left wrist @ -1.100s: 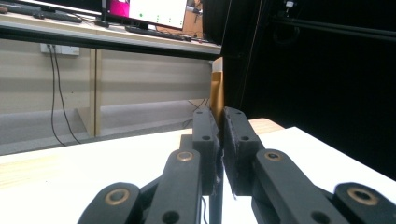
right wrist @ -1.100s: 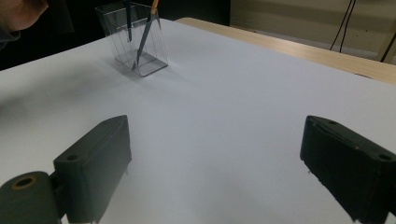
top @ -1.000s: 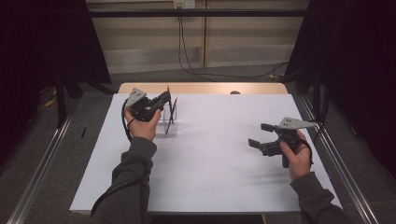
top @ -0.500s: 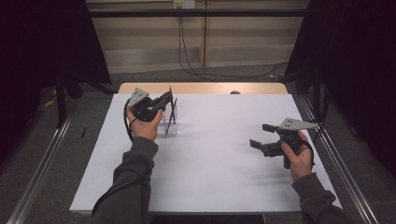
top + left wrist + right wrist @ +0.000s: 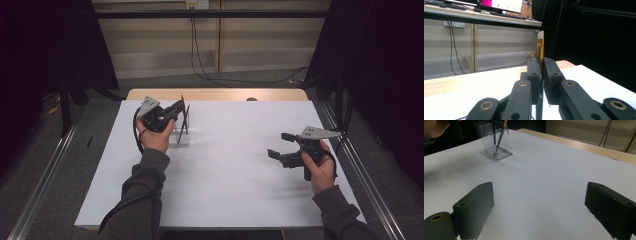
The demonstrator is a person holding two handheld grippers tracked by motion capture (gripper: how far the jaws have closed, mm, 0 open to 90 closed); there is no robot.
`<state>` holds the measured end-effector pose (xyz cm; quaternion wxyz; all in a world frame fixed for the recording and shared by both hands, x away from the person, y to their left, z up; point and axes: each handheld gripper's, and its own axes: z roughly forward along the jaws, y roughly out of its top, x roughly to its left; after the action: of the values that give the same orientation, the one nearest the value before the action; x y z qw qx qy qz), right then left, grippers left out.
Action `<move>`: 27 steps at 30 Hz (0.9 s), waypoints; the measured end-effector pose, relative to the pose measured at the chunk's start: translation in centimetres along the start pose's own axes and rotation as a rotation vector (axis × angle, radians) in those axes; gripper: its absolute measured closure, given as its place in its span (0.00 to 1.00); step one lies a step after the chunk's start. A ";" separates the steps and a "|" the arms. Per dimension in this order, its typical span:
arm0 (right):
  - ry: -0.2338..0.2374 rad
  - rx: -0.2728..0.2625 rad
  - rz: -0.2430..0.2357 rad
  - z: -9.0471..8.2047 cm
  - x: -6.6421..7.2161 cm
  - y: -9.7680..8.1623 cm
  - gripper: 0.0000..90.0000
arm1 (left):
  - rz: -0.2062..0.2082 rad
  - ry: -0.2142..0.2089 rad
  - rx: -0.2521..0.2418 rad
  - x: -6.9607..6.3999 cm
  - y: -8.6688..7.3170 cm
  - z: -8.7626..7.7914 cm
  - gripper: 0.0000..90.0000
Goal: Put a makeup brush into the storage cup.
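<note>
Black jaws of the left gripper (image 5: 542, 75) are pressed together on a thin upright stick (image 5: 540, 47), brown-gold with a pale tip, which rises straight out from between the pads in the left gripper view. In the high view this left gripper (image 5: 176, 109) sits at the far left of the table, held in the person's left hand (image 5: 154, 137), its nose directly over a clear plastic holder (image 5: 181, 136). The stick (image 5: 183, 107) stands in that holder beside a second dark, slender piece that leans against the wall; what that second piece is cannot be told.

Over on the right, the right gripper (image 5: 281, 146) hangs above the sheet in the person's right hand (image 5: 320, 167), with its jaws spread wide and nothing between them. The right gripper view looks along those two parted black jaws (image 5: 539, 212) across bare white surface toward the clear plastic holder (image 5: 499, 151), which stands well apart from them at the far left with both sticks leaning inside it.

White sheet (image 5: 235, 170) covers most of the table, leaving a strip of pale wooden table edge (image 5: 220, 94) bare at the far side. Beyond it lie grey floor and a pale wall with black cables hanging down; dark curtains stand at both sides.
</note>
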<state>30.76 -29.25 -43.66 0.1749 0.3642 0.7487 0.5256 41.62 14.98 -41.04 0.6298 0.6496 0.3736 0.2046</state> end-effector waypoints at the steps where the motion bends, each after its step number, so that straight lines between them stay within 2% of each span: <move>1: -0.001 0.001 0.002 0.0 0.0 0.0 0.09 | -0.001 0.005 0.004 0.0 -0.1 0.0 0.93; 12: 0.001 0.002 0.002 0.0 0.0 0.0 0.09 | -0.005 0.009 -0.002 -0.1 -0.4 -0.2 0.93; 13: 0.002 0.003 0.001 0.0 0.0 0.0 0.09 | 0.006 0.008 0.006 0.0 -0.4 -0.3 0.93; 15: 0.002 0.002 -0.002 0.1 0.1 0.1 0.09 | -0.005 0.016 0.007 -0.1 -0.5 -0.3 0.93; 16: 0.002 0.003 -0.002 0.1 0.1 0.1 0.09 | 0.009 0.014 0.018 0.0 -0.6 -0.4 0.93; 19: 0.001 0.001 0.000 0.1 0.1 0.1 0.09 | -0.004 0.014 0.009 0.1 -0.7 -0.4 0.93; 27: 0.002 0.001 0.001 0.0 0.1 0.0 0.09 | 0.004 0.019 0.014 -0.1 -0.9 -0.4 0.93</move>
<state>30.72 -29.21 -43.60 0.1735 0.3642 0.7489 0.5257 41.06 15.10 -41.85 0.6214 0.6526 0.3797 0.2094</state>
